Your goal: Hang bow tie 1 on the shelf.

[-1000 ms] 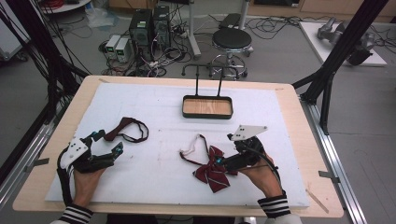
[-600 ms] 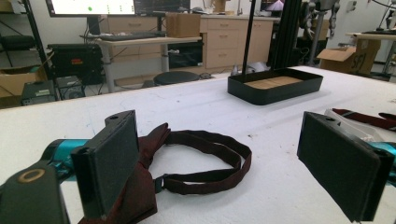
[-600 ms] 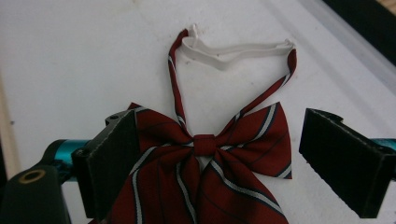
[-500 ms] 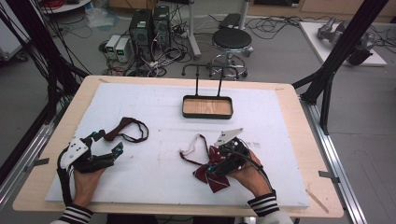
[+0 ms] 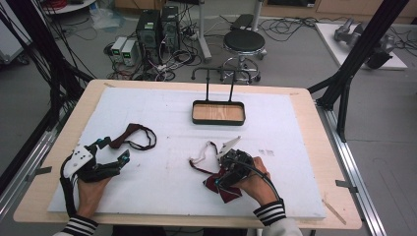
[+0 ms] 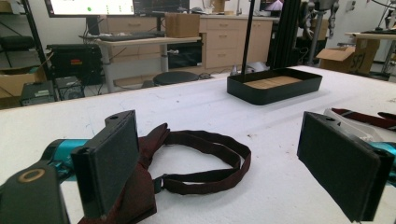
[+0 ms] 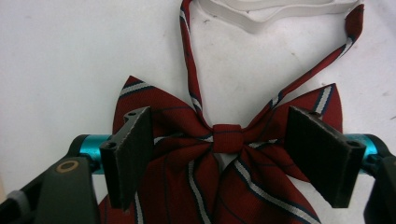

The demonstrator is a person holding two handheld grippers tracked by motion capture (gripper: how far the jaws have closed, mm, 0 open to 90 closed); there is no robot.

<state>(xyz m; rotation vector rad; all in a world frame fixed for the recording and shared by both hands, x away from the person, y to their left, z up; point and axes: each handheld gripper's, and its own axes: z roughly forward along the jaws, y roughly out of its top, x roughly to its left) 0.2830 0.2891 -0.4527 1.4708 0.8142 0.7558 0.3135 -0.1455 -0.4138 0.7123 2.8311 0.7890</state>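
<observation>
Resting at the left of the white table (image 5: 162,123), the left gripper (image 5: 112,150) is held with its jaws spread beside a dark maroon bow tie (image 6: 187,163). The right gripper (image 7: 229,154), whose jaws have just been closing, should be centred on the knot of the striped red bow tie (image 7: 227,136) lying between them, not yet pinched. The black tray (image 5: 218,112) beyond is seen to hold nothing.

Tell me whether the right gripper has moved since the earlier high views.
Yes. The right gripper has come left and nearer the table's near edge, away from the black tray, over the striped bow tie, jaws closing.
</observation>
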